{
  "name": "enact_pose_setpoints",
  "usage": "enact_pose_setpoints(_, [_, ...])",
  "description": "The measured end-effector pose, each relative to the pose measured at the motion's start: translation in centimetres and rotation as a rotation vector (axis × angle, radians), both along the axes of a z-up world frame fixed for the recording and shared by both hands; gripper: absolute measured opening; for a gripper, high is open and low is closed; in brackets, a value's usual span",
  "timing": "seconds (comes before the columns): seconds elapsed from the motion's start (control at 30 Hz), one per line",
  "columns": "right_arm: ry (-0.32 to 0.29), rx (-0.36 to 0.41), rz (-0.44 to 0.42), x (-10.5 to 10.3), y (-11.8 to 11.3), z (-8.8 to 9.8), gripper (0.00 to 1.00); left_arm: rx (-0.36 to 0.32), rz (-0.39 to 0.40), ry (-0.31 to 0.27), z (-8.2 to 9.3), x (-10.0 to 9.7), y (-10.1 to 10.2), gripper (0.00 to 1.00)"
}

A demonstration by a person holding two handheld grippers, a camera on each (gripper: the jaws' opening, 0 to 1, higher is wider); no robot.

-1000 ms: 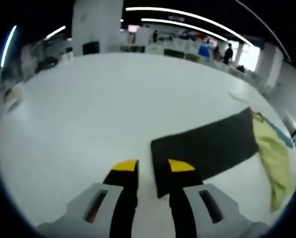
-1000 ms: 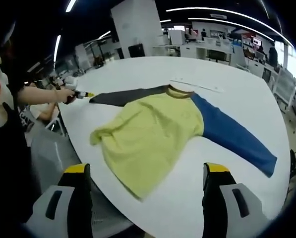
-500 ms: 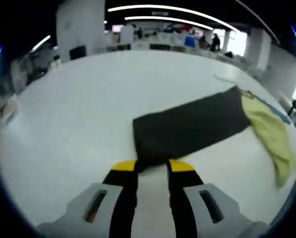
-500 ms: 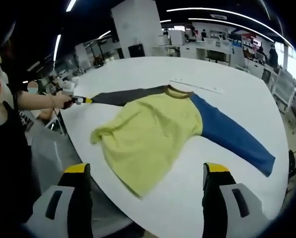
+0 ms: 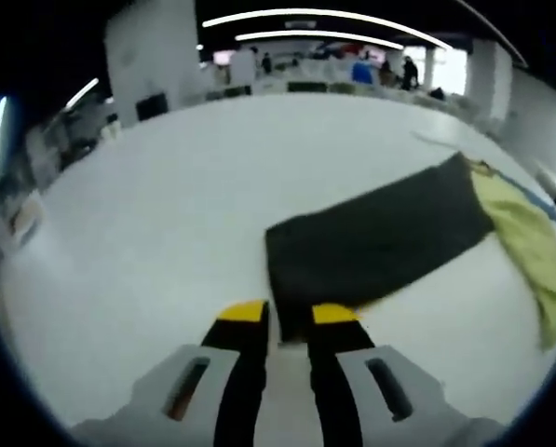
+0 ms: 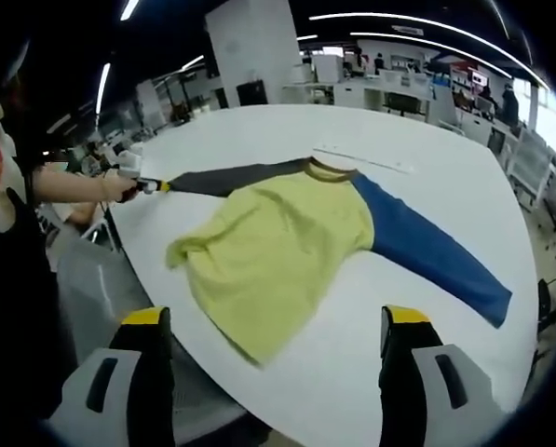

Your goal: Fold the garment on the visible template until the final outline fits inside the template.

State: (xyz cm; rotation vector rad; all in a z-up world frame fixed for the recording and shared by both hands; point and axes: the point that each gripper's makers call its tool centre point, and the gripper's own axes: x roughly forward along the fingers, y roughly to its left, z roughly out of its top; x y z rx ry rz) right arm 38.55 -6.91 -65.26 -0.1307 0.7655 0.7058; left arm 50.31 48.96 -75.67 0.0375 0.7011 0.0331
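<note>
The shirt (image 6: 278, 247) lies spread on a white table (image 6: 445, 149), its yellow body toward the near edge, a dark grey sleeve (image 6: 231, 177) stretched out to one side and a blue sleeve (image 6: 431, 251) to the other. No writing or label can be read on the cloth or on the table. A thin pale strip (image 6: 366, 160) lies on the table just beyond the collar.

In the left gripper view the left gripper (image 5: 279, 315) has its yellow-tipped jaws set narrow, right at the cuff end of the dark grey sleeve (image 5: 371, 247); whether cloth is actually pinched between them cannot be told. The yellow body (image 5: 529, 247) shows past the sleeve's far end.

In the right gripper view the right gripper (image 6: 276, 321) hangs over the near table edge with its jaws wide apart, touching nothing. At the far cuff a hand (image 6: 117, 186) holds the left gripper (image 6: 156, 186).

Desks and ceiling lights fill the room behind.
</note>
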Motion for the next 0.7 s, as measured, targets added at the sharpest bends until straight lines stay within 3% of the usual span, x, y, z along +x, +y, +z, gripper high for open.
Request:
enact_pose_setpoints(0.17, [0.001, -0.002, 0.002, 0.0, 0.0, 0.0, 0.92, 0.048, 0.004, -0.028, 0.8, 0.8, 0.7, 0.01])
enact_pose_setpoints(0.4, [0.001, 0.005, -0.002, -0.2, 0.0, -0.2, 0.92, 0.299, -0.117, -0.054, 2.7, 1.6, 1.1, 0.00])
enact_pose_setpoints(0.53, [-0.002, 0.010, -0.005, -0.2, 0.0, -0.1, 0.92, 0.428, -0.219, -0.020, 3.0, 1.7, 0.7, 0.00])
enact_pose_setpoints(0.63, [-0.001, 0.010, -0.007, -0.3, 0.0, -0.2, 0.92, 0.473, -0.249, -0.009, 3.1, 1.5, 0.6, 0.00])
enact_pose_setpoints(0.7, [-0.003, 0.013, -0.008, -0.3, 0.0, -0.1, 0.91, 0.465, -0.240, -0.013, 3.2, 1.4, 0.9, 0.00])
